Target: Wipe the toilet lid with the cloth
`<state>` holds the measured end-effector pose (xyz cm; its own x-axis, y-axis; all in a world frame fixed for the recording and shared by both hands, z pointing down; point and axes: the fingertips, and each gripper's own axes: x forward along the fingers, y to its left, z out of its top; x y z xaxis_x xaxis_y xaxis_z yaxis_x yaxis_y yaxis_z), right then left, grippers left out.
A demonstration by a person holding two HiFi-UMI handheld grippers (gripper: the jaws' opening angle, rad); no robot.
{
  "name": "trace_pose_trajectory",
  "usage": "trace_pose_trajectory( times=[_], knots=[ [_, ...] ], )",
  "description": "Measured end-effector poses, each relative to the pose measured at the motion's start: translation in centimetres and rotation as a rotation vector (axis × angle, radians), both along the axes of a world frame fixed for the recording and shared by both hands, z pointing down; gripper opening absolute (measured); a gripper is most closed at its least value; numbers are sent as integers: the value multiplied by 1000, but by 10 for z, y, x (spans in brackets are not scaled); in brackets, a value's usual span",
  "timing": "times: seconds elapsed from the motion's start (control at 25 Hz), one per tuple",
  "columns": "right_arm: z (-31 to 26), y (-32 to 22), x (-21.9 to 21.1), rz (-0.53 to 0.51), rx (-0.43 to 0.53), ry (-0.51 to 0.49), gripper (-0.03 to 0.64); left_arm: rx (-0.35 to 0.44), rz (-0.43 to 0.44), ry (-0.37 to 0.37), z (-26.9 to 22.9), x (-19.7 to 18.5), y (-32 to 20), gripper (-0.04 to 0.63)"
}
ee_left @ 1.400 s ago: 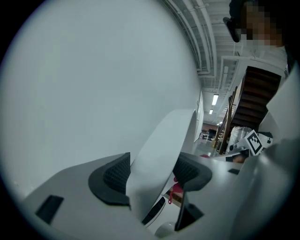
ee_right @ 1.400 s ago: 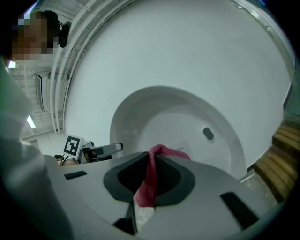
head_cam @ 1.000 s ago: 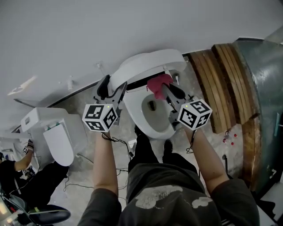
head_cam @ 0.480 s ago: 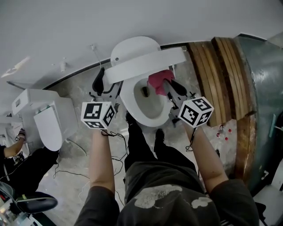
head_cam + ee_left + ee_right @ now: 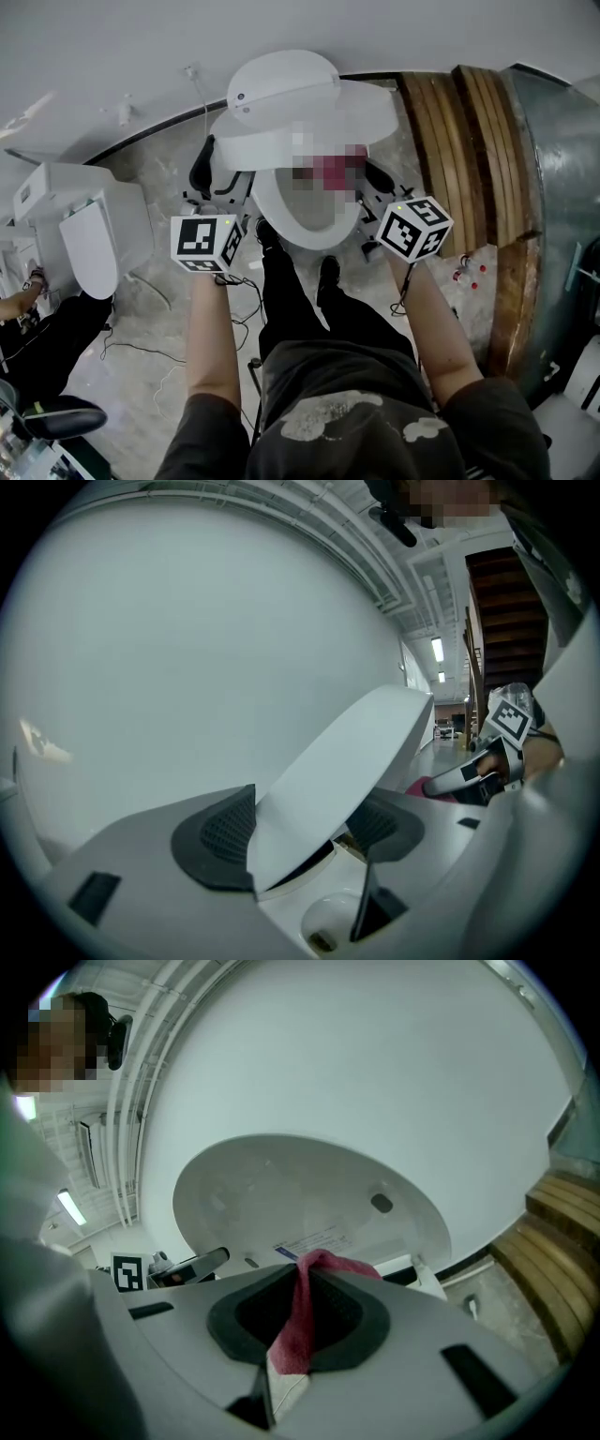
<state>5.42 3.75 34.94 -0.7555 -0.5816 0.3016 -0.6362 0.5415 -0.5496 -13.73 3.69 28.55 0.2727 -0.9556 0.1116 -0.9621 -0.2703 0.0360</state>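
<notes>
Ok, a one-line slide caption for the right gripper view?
Right hand-held gripper shut on a red cloth, facing the underside of the raised white toilet lid.

No text, brand or number could be read in any view. One printed label [image 5: 312,1240] stood on the underside of the toilet lid [image 5: 281,1185], near its lower edge. It was a pale sticker with a blue mark at one end, and its lines of print were too small to make out. The left marker cube [image 5: 208,244] and the right marker cube [image 5: 413,227] carried black-and-white square code patterns only, not letters or digits.
</notes>
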Motion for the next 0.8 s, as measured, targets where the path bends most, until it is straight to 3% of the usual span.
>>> trace_pose_trajectory(
  times=[0.2, 0.48, 0.68, 0.8],
  knots=[
    [-6, 2, 18, 24, 15, 4, 41, -27, -48, 88, 10, 1, 23, 301],
    [-18, 7, 65, 103, 14, -25, 40, -93, -111, 136, 23, 10, 75, 301],
    [-39, -1, 97, 173, 40, -36, 41, -65, -116, 192, -7, 12, 86, 299],
    [-59, -5, 119, 219, 80, -23, 41, -41, -104, 165, -29, 17, 83, 277]
  ],
)
